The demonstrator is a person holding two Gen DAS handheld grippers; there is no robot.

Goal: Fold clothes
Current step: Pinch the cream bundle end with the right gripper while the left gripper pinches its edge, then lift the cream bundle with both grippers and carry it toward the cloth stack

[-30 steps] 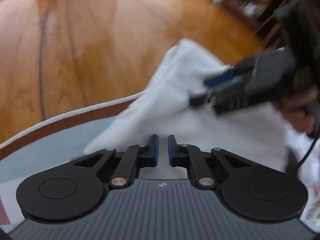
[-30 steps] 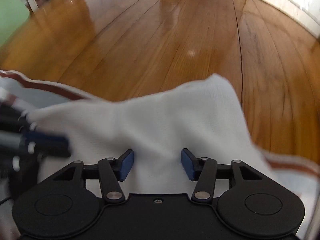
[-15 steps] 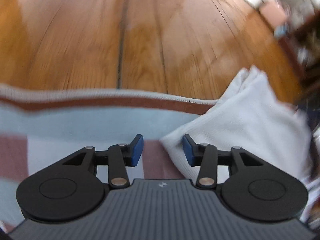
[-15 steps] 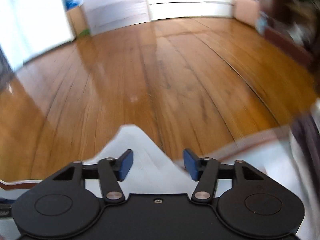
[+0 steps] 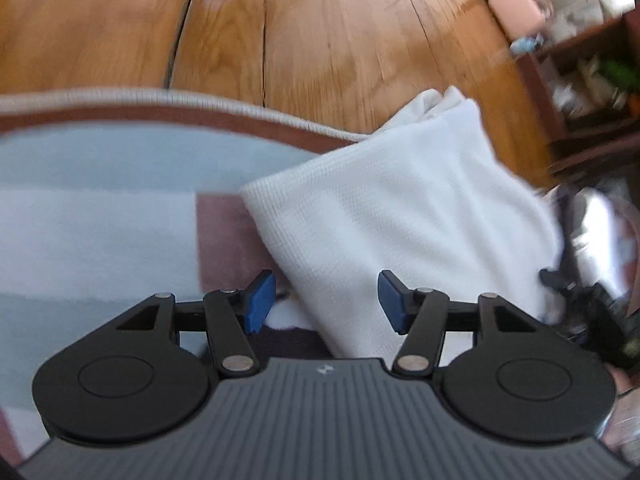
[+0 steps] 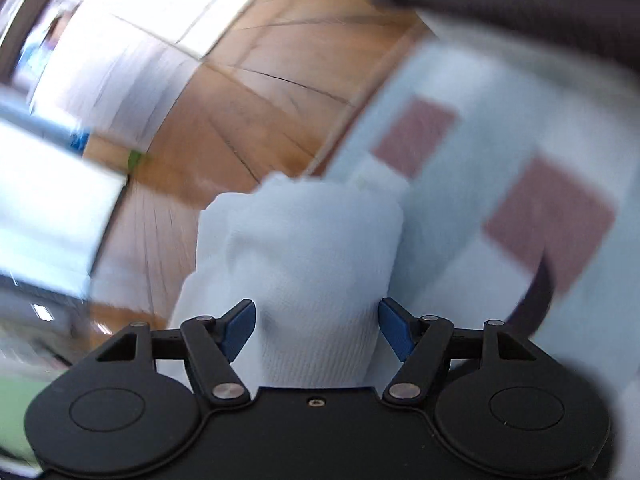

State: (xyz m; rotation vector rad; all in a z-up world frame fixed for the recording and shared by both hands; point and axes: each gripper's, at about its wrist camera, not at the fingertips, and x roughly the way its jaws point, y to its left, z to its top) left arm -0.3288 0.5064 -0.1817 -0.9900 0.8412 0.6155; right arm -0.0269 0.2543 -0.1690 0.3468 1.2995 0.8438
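A folded white garment [image 5: 404, 208] lies on a pale blue blanket [image 5: 100, 216] with red-brown squares and a red-brown border. My left gripper [image 5: 326, 304] hovers over the garment's near corner, its jaws opening; the blue pads stand apart and do not press the cloth. In the blurred right wrist view the same white garment [image 6: 308, 264] bulges up between the fingers of my right gripper [image 6: 316, 330], whose jaws are also opening. The pads stand clear of the cloth on both sides. Part of the right tool shows dark at the left wrist view's right edge.
The blanket [image 6: 500, 168] lies on a wooden plank floor [image 5: 280, 32]. A dark wooden shelf unit [image 5: 592, 92] with clutter stands at the far right. White doors or cabinets [image 6: 120, 40] line the room's edge. A dark cable [image 6: 540, 296] curves over the blanket.
The left jaws went from nearly shut to wide apart and the view swung left over the blanket. The right gripper rolled strongly and swept sideways, its jaws widening over the garment.
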